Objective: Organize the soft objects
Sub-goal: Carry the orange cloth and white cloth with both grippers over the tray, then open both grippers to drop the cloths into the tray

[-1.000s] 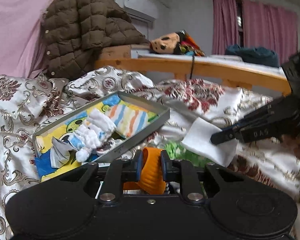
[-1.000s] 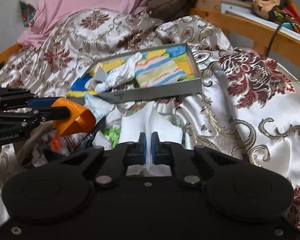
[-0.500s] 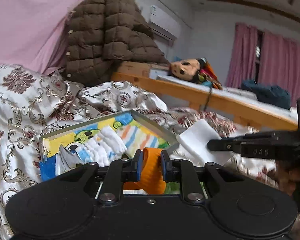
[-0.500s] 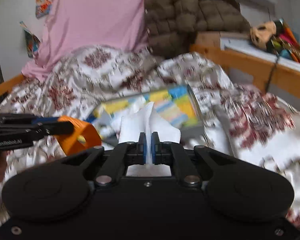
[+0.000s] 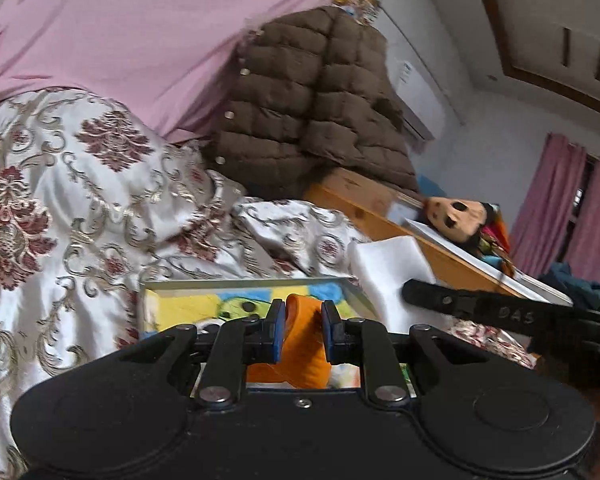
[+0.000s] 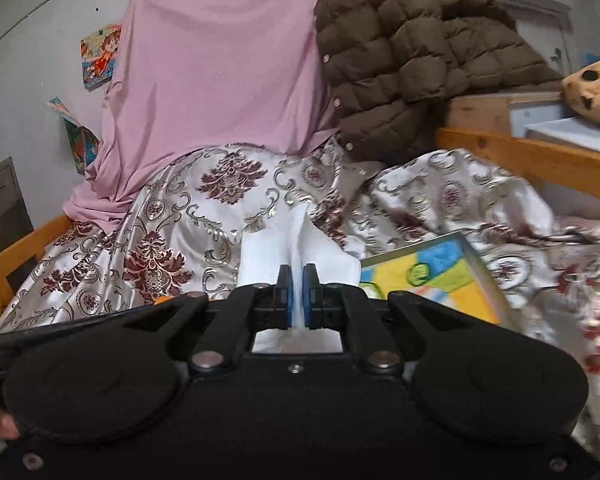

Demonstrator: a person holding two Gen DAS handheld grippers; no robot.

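Above a patterned quilt (image 5: 79,208), the left gripper (image 5: 303,334) clamps an orange soft piece (image 5: 304,350) over the grey tray's near rim (image 5: 251,282); beside it, the right gripper (image 6: 298,294) pinches a white cloth (image 6: 300,248) at the tray's edge

Only one legible marking: raised letters "DAS" on the side of the right gripper (image 5: 416,294), on its black finger arm, at the right edge of the left wrist view. Faint print on the wall-mounted air conditioner (image 5: 418,96), too blurred to read. Cartoon pictures on the wall (image 6: 99,58) and on the lining of the grey tray (image 6: 488,276), without readable words. Nothing else legible in either view.
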